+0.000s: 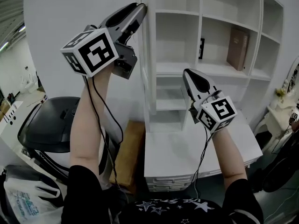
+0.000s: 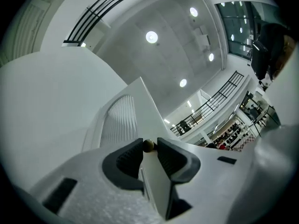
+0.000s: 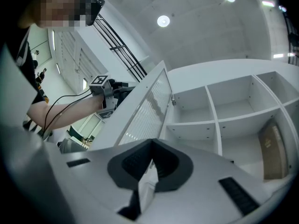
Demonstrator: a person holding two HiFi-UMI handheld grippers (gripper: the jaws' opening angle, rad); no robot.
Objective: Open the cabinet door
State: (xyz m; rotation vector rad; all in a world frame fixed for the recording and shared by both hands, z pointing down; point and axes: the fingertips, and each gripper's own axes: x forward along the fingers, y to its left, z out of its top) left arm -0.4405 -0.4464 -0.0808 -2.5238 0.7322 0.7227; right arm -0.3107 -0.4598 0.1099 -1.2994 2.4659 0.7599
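Cabinet door (image 3: 145, 110): a tall white door with a ribbed pane stands open at the left side of the cabinet. It is hinged to the frame and angles out toward the person. In the head view it shows almost edge-on. The cabinet (image 1: 200, 31) itself is a white unit of open shelves, divided into many compartments, and it rises from the back of a white desk (image 1: 187, 155). To the left of the desk, lower down, is a black chair (image 1: 51, 125). A wooden board (image 1: 128, 150) lies between the chair and the desk. A brown book (image 1: 237, 48) leans upright in a compartment on the right side of the shelves. Two bare forearms with black sleeves reach up from the bottom of the head view, each holding a gripper with a marker cube and a trailing cable. The left gripper (image 1: 140, 7) is raised high at the upper part of the door's free edge, and its tongs are closed on a small round knob (image 2: 148, 145) held right at the fingertips. The right gripper (image 1: 186, 73) is lower, in front of the middle shelves and above the desk, and well apart from the door. Its tongs are pressed together with nothing between them.
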